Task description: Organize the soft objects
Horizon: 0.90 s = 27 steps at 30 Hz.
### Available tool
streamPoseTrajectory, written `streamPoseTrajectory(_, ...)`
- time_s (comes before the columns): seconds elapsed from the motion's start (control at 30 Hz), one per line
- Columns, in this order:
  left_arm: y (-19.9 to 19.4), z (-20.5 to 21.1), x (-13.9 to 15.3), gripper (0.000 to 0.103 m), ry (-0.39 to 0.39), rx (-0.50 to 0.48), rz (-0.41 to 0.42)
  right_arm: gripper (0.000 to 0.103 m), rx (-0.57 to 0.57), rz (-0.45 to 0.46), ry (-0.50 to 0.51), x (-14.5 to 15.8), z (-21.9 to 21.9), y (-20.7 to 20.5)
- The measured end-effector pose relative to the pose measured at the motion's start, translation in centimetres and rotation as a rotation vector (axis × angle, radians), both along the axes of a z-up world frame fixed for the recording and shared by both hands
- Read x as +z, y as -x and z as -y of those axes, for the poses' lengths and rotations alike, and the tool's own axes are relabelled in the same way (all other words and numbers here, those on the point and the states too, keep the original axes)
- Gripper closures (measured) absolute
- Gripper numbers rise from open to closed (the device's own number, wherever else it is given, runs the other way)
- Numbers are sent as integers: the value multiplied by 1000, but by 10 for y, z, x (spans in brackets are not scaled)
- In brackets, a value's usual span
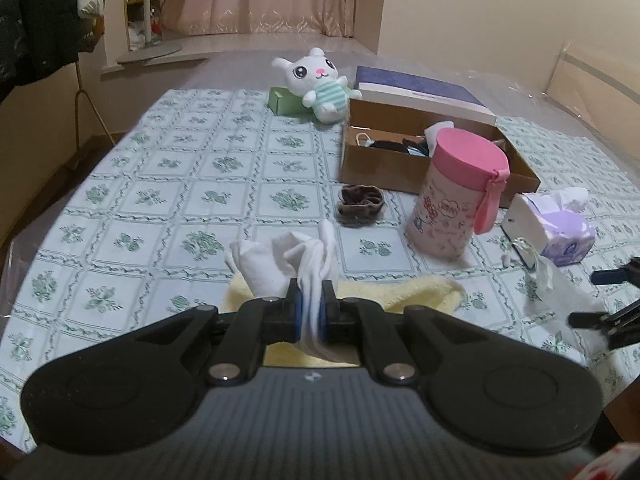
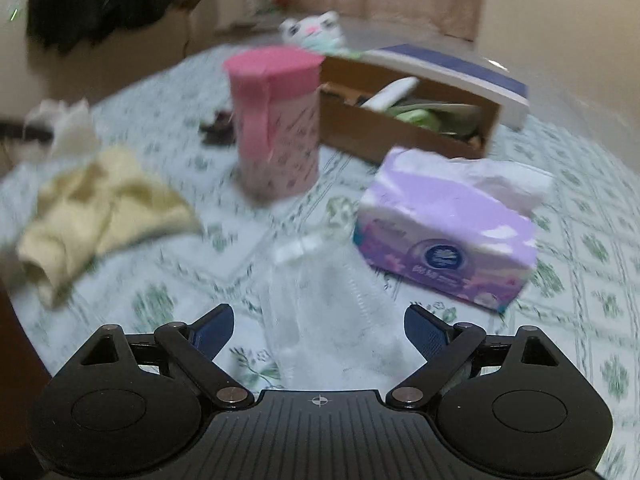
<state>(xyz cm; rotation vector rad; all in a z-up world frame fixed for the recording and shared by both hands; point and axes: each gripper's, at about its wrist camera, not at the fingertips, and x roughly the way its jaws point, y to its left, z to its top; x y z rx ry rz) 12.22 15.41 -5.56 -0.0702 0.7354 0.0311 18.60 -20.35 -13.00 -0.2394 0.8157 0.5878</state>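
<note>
Green-patterned tablecloth (image 1: 168,184) underneath; left gripper (image 1: 311,304) pinches a white cloth (image 1: 288,260) tight above the yellow towel (image 1: 400,294). Right gripper (image 2: 319,330) gapes wide over a clear plastic bag (image 2: 324,312), blurred. Beyond, cardboard box (image 1: 384,166) contents hard to identify.

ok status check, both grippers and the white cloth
Left gripper shut on white cloth, lifted over yellow towel. Right gripper open, empty. Pink canister stands before cardboard box.
</note>
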Motion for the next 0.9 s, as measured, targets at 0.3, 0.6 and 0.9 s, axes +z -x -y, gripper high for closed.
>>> streamPoseTrajectory(0.3, -10, 6, -6, 96, -8, -19, -17, 59, 30, -40, 28, -22, 1, -28)
streamPoseTrajectory(0.6, -16, 8, -6, 96, -17, -34, -16, 101, 46, -32, -88, 4, 10, -28)
streamPoseTrajectory(0.9, -28, 5, 11, 96, -61, -64, 17, 101, 39, 18, -258, 59, 21, -39)
